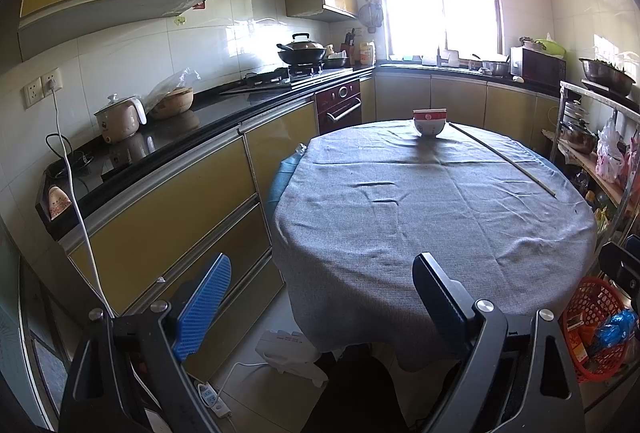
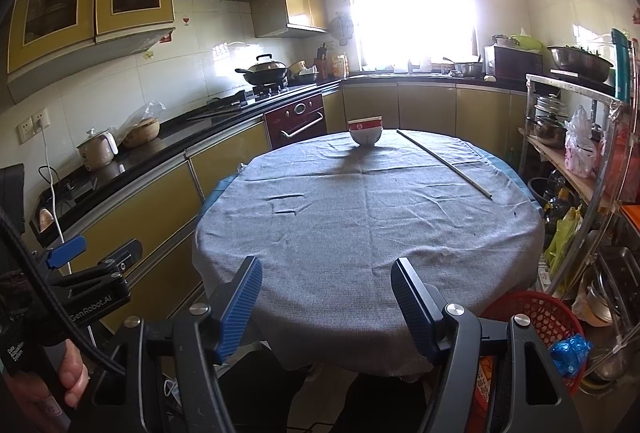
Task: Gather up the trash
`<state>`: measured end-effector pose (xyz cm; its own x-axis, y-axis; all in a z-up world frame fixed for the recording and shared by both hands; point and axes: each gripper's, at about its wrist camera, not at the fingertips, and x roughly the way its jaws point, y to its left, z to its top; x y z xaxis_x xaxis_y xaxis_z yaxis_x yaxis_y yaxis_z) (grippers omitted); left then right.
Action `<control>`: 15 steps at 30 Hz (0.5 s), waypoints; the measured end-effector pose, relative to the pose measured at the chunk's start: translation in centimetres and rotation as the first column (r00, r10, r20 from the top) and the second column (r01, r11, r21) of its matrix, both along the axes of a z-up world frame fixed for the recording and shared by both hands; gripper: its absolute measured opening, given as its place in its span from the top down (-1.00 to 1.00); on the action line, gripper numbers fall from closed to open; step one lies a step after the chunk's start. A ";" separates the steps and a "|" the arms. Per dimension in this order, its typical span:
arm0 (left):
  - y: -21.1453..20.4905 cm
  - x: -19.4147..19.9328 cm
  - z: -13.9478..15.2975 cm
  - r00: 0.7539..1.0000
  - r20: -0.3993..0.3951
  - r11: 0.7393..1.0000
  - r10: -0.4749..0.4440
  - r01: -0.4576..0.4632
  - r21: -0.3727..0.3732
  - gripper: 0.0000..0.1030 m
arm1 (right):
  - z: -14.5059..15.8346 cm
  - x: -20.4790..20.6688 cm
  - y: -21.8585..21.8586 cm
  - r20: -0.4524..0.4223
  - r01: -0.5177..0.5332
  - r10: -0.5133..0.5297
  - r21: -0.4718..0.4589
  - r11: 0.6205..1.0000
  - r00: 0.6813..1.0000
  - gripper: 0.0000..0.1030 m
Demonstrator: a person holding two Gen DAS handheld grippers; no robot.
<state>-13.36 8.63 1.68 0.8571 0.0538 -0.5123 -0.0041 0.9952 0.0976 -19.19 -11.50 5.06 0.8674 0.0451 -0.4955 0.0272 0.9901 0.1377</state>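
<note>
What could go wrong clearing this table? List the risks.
1. The bowl sits at the far edge; a nudge could tip it off.
2. The loose tablecloth could drag and shift everything.
3. The thin stick lies flat, hard for open fingers to pinch.

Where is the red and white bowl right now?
The bowl sits on the far edge of the round table with the grey cloth, in front of the bright window. A long thin stick lies just to its right in both views.
</note>
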 end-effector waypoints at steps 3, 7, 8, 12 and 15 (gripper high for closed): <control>0.0 0.0 0.0 1.000 0.000 1.000 -0.001 0.001 0.002 -0.79 | 0.0 0.0 0.0 0.001 0.001 -0.001 0.000 1.000 1.000 -0.37; 0.0 0.0 -0.1 1.000 -0.001 1.000 -0.001 0.001 0.003 -0.79 | 0.0 0.0 0.0 0.000 0.000 0.000 0.001 1.000 1.000 -0.37; 0.0 0.0 -0.1 1.000 -0.002 1.000 -0.001 0.001 0.003 -0.79 | 0.0 0.0 0.0 0.000 0.000 0.000 0.001 1.000 1.000 -0.37; -0.1 0.0 -0.1 1.000 -0.003 1.000 -0.002 0.002 0.002 -0.79 | 0.0 0.0 0.0 0.000 0.001 -0.001 0.000 1.000 1.000 -0.37; -0.1 0.0 -0.2 1.000 -0.004 1.000 -0.003 0.003 0.004 -0.79 | 0.0 0.0 0.0 0.000 0.001 -0.001 0.001 1.000 1.000 -0.37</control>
<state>-13.34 8.58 1.47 0.8551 0.0535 -0.5157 -0.0009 0.9948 0.1017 -19.21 -11.53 5.06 0.8673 0.0451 -0.4958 0.0279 0.9899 0.1388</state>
